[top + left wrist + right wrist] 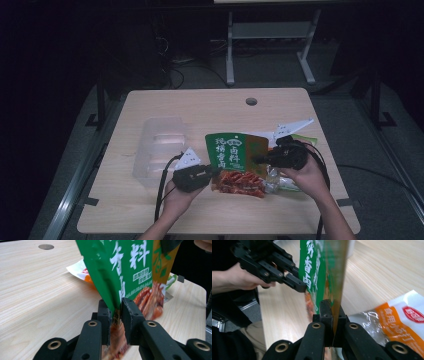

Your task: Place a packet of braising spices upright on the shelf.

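Note:
A green seasoning packet with white characters and a picture of red meat along its bottom is held up over the wooden table, between the two grippers. My right gripper is shut on the packet's gold-green side edge, the jaws of the right gripper pinched flat on it. My left gripper is at the opposite lower corner. In the left gripper view the packet drops into the gap of the left gripper, whose jaws stand a little apart around it. The left gripper also appears in the right gripper view.
A clear plastic container lies left of the packet. Beneath and to the right of the packet lie other packets, an orange-and-white one and a silvery one. A round cable hole sits near the table's far edge.

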Action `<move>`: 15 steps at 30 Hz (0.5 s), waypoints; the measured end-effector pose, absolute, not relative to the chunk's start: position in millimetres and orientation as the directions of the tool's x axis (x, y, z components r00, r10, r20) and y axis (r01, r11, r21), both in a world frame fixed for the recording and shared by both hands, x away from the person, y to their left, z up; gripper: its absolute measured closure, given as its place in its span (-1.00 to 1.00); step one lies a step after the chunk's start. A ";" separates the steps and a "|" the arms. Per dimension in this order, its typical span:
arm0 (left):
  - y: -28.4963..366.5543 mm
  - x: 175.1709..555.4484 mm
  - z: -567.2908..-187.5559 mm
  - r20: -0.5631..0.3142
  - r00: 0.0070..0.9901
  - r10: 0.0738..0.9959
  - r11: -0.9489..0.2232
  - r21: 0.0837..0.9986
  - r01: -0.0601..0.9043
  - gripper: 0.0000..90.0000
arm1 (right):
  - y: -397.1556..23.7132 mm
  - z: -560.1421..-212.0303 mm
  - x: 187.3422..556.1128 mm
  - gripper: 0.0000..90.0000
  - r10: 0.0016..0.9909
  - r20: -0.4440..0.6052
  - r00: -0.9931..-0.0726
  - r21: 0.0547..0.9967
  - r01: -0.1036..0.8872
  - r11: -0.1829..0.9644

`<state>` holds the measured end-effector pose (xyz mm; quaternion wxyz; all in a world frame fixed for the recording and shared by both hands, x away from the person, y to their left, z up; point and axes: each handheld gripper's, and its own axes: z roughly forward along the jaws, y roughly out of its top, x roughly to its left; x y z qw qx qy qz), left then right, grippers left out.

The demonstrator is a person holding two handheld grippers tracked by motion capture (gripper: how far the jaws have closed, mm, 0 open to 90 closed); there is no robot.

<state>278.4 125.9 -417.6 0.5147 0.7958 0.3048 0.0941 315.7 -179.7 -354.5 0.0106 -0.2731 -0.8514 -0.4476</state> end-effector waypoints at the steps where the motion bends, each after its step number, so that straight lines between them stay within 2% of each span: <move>1: 126.1 276.0 -416.8 -0.159 0.796 0.584 -0.286 0.878 0.385 0.66 | -179.4 -352.4 313.4 0.99 0.453 0.259 -0.853 0.761 0.469 0.448; 6: 129.5 266.7 -416.8 -0.168 0.799 0.577 -0.281 0.878 0.387 0.59 | -173.9 -333.5 298.8 1.00 0.445 0.196 -0.874 0.777 0.415 0.473; 15: 135.0 257.8 -417.6 -0.151 0.804 0.575 -0.298 0.877 0.378 0.49 | -176.0 -305.5 291.5 1.00 0.446 0.157 -0.881 0.806 0.376 0.457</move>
